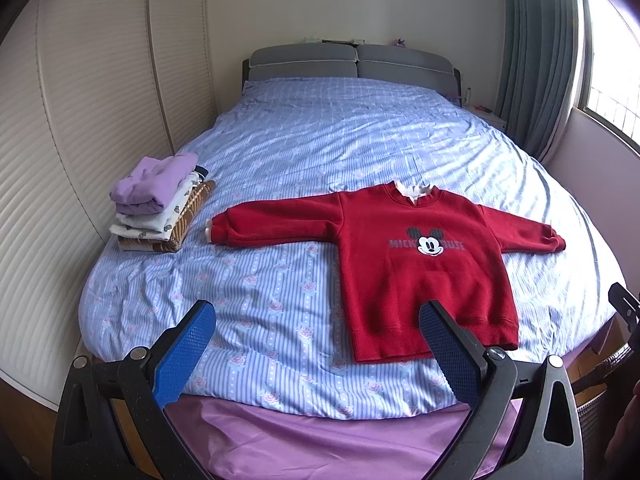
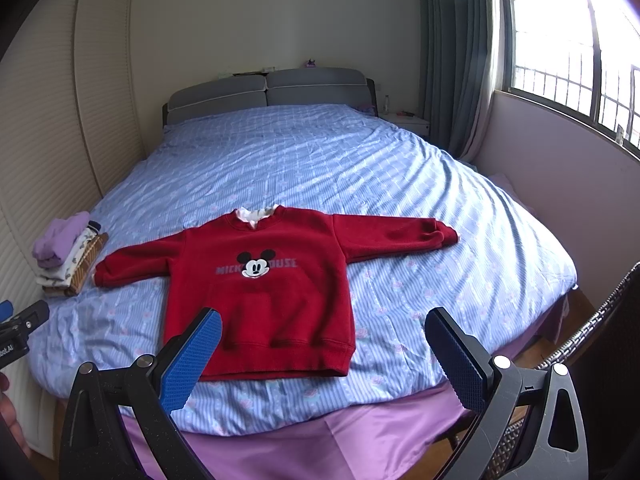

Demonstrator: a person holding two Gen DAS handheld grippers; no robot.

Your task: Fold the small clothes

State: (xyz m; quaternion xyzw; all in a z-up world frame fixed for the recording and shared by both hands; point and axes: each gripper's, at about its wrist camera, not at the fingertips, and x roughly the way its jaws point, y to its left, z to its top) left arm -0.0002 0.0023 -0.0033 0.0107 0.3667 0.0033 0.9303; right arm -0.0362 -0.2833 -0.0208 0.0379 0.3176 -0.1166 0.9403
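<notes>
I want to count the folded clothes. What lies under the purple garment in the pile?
Under the purple garment lie white printed pieces, a dark edge behind them, and a brown patterned piece at the bottom, on the bed cover. How many pieces exactly cannot be told; the folds overlap.

You have the sweatshirt [image 1: 420,264] spread flat on the bed [image 1: 320,140] near its foot — sleeves out — with the folded stack [image 1: 160,204] to its left.

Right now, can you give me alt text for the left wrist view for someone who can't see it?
A red sweatshirt lies flat, face up, sleeves spread, on a blue striped bed cover. The open left gripper hovers near its hem, holding nothing. A stack of folded clothes sits at the left.
</notes>
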